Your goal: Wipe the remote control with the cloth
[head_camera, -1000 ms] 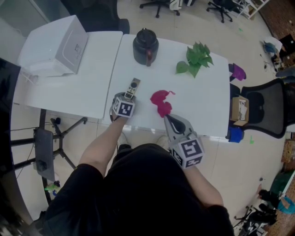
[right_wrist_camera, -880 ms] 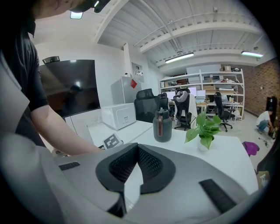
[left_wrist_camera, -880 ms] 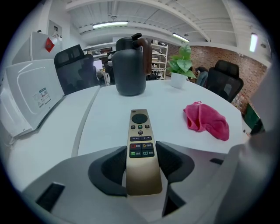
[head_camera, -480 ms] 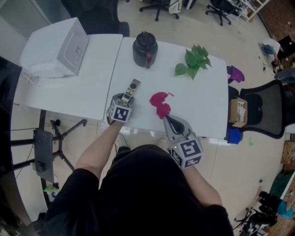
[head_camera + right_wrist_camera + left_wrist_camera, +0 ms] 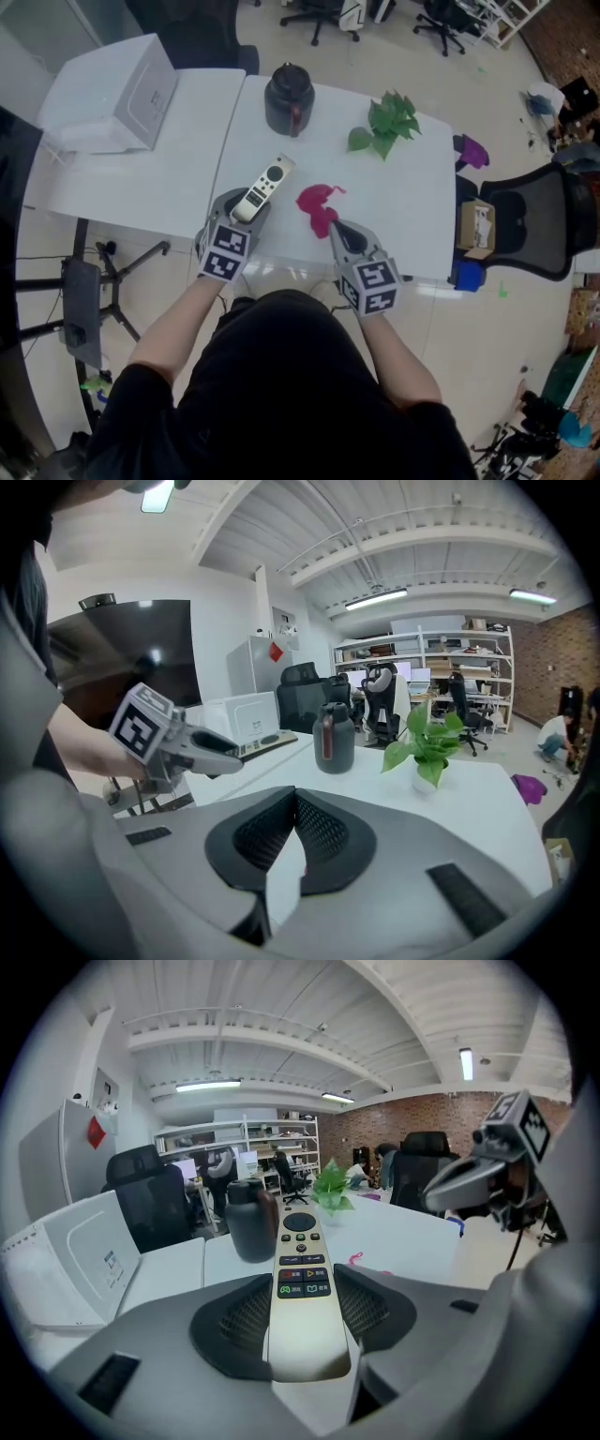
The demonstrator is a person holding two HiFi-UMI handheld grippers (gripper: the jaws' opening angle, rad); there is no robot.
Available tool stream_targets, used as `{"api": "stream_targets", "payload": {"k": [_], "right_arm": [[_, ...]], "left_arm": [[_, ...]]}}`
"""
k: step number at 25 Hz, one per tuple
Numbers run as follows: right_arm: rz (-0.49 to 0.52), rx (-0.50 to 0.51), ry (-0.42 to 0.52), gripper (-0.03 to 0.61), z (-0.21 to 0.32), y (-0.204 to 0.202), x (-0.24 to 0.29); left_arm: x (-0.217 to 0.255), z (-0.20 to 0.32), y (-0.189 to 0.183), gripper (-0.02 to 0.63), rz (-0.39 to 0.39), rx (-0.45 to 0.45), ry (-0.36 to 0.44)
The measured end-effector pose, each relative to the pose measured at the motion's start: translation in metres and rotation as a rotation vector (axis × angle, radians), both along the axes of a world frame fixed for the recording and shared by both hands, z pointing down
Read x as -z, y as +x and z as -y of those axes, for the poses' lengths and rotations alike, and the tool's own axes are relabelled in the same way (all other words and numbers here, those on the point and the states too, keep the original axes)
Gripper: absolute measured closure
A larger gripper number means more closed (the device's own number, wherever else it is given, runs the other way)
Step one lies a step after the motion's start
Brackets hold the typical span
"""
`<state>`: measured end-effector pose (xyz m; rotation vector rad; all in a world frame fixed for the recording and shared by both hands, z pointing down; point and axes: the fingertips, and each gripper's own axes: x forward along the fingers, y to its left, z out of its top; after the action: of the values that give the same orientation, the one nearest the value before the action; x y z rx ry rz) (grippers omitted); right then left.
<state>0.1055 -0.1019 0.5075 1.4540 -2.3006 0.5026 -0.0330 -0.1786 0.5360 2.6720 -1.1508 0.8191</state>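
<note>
The left gripper [image 5: 242, 208] is clenched on the remote control [image 5: 265, 183]. Its jaws have just been closing, with the remote between them. In the left gripper view, the near end of the remote is gripped between the dark ribbed pads [image 5: 361, 1307]. The button side faces up and the far end points toward the dark flask [image 5: 287, 98]. The remote appears to be held clear of the white table [image 5: 412, 216], over its left part.

The right gripper [image 5: 333, 227] is clenched, and in the right gripper view its pads [image 5: 323, 832] are seen pressed together at the tips. No cloth is seen between them in that view. In the head view, the tips are seen at the near end of the pink cloth [image 5: 314, 200]. Whether any of the fabric is pinched cannot be told. The cloth is crumpled on the table, just right of the remote and in front of the flask.

A potted green plant [image 5: 382, 120] is noted at the far side of the table, right of the flask. A white box-shaped unit [image 5: 122, 89] is noted on the adjoining table to the left. A black office chair [image 5: 539, 220] is placed beyond the right edge of the table.
</note>
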Motion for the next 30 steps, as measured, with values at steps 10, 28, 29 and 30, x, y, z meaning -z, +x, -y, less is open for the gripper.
{"api": "stream_targets", "payload": {"k": [10, 28, 29, 30], "right_arm": [[-0.108, 0.017, -0.149, 0.408, 0.04, 0.006, -0.085], [-0.224, 0.094, -0.523, 0.388, 0.071, 0.0, -0.207], [-0.213, 0.098, -0.528, 0.425, 0.069, -0.001, -0.207], [-0.208, 0.097, -0.528, 0.44, 0.069, -0.001, -0.205]], "left_arm": [[0.086, -0.038, 0.01, 0.405, -0.032, -0.069, 0.14], [0.11, -0.061, 0.004, 0.405, 0.031, -0.071, 0.205], [0.11, -0.061, 0.004, 0.405, 0.034, -0.073, 0.208], [0.109, -0.06, 0.005, 0.405, 0.036, -0.075, 0.21]]}}
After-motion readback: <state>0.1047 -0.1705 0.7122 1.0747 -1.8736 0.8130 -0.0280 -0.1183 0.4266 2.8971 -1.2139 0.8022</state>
